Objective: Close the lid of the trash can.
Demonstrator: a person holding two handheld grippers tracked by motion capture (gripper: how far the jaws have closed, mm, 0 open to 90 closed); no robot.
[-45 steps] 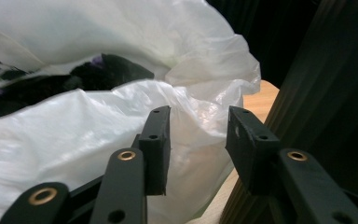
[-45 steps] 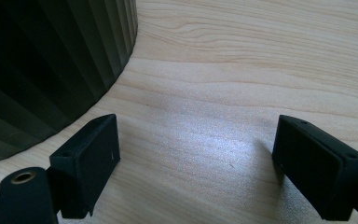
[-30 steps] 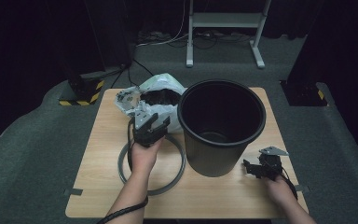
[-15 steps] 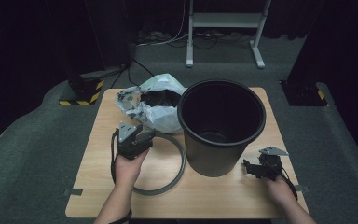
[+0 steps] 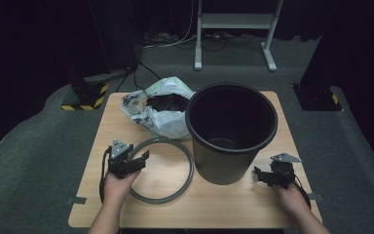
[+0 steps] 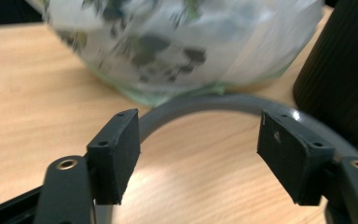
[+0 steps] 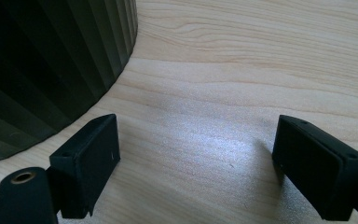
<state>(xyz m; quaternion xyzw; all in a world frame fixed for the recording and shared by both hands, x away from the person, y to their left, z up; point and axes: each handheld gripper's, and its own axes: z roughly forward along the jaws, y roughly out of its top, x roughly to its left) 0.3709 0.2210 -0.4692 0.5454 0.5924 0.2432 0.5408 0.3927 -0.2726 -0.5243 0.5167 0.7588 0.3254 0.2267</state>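
In the high view, the left gripper sits at the lower left of the frame, low over the near-left part of the grey ring that lies flat on the wooden table. Its jaws have just been opening; in the left gripper view they stand spread, with the ring's arc curving across behind the pads and bare wood between them, so nothing is pinched. Whether a pad touches the ring I cannot tell.

Up and to the right of the ring, at the frame's upper middle, lies the crumpled plastic bag, pale with dark print, its open mouth showing dark. It rests against the left wall of the black bin, and in the left gripper view it looms blurred just beyond the ring.

The bin stands upright in the middle of the table, and as far as its dark inside shows, it has no liner. The ring's right edge lies just beside its base.

At the lower right, the right gripper rests on the table beside the bin's foot. In the right gripper view its jaws are spread wide over bare wood, with the ribbed bin wall at upper left.

By my judgement, the job is lining the bin: bag in, ring over the rim. None of that is done yet; bag and ring both still lie on the table.
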